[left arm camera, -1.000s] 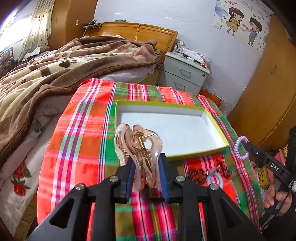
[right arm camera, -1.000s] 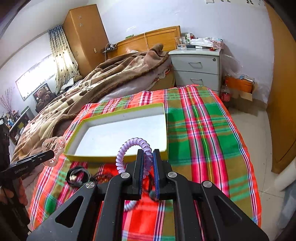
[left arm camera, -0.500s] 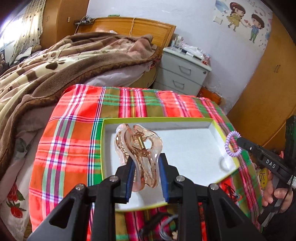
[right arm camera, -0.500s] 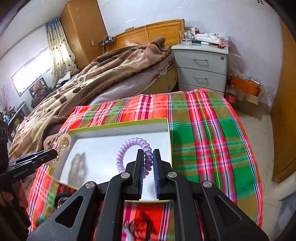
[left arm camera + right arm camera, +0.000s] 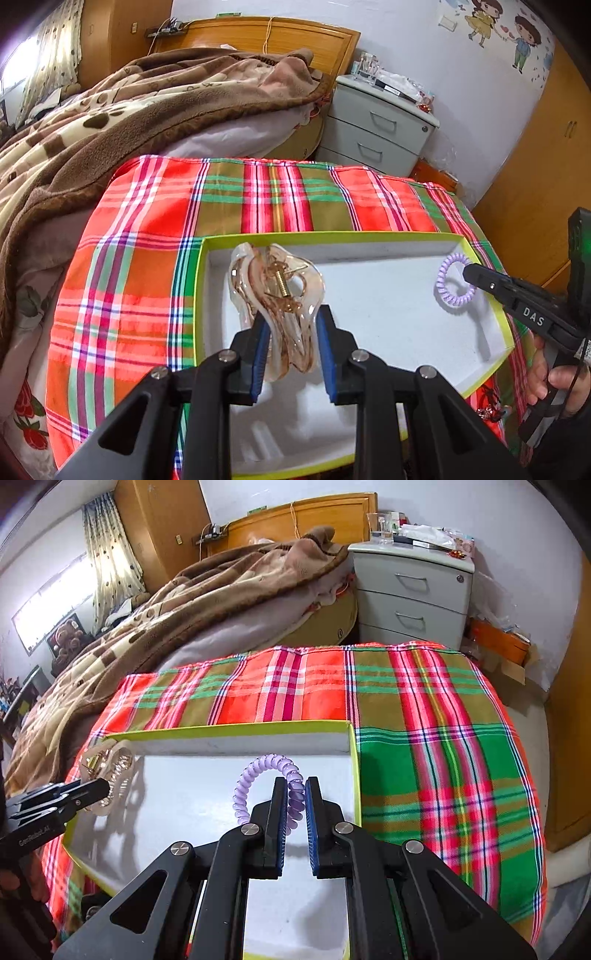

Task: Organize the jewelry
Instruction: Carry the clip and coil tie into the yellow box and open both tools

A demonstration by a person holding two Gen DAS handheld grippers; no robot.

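My left gripper (image 5: 290,325) is shut on a translucent pink hair claw clip (image 5: 277,291) and holds it over the left part of the white, green-rimmed box (image 5: 369,236). My right gripper (image 5: 295,794) is shut on a purple spiral hair tie (image 5: 266,771) and holds it over the box's right part (image 5: 352,768). The hair tie also shows in the left wrist view (image 5: 454,284), and the clip in the right wrist view (image 5: 110,775). Both items hang above the box floor.
The box lies on a plaid cloth (image 5: 147,258) over a table. More jewelry (image 5: 491,410) lies on the cloth near the box's front right corner. A bed with a brown blanket (image 5: 110,122) is to the left, a grey nightstand (image 5: 376,129) behind.
Both grippers have moved forward from in front of the box to over its inside, each still holding its item.
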